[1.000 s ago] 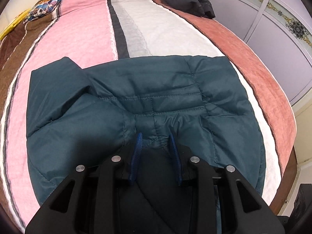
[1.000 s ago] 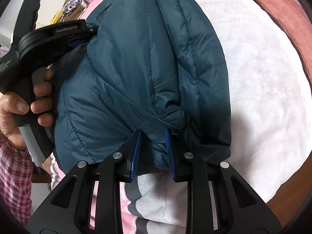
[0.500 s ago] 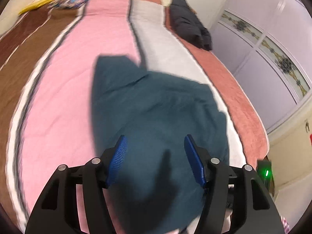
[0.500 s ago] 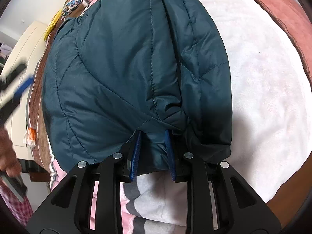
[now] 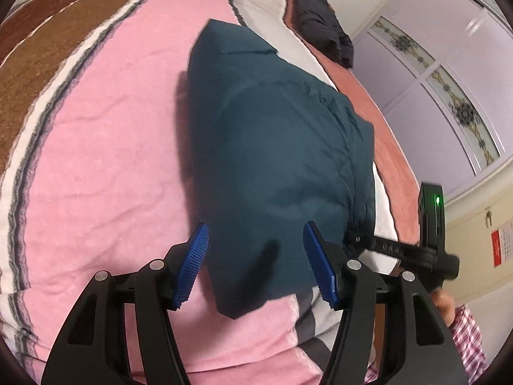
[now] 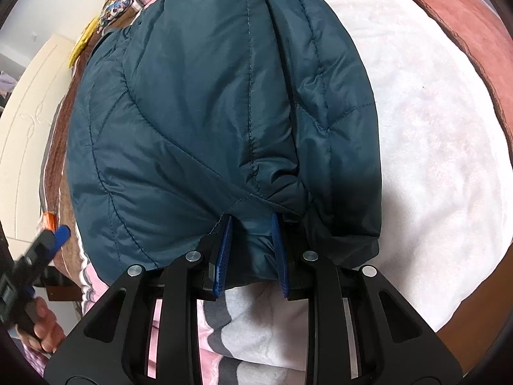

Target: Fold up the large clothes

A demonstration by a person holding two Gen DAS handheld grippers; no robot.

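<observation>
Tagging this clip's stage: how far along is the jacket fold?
Done: the teal jacket lies folded into a compact block on the bed. In hand: the right gripper clamps its near edge; the left gripper hovers open. Left: releasing, maybe a final tidy.

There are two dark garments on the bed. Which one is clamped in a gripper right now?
The teal quilted jacket, near the foot of the bed: the right gripper is shut on its edge. The black garment lies bunched at the far end, untouched. The left gripper is open.
</observation>
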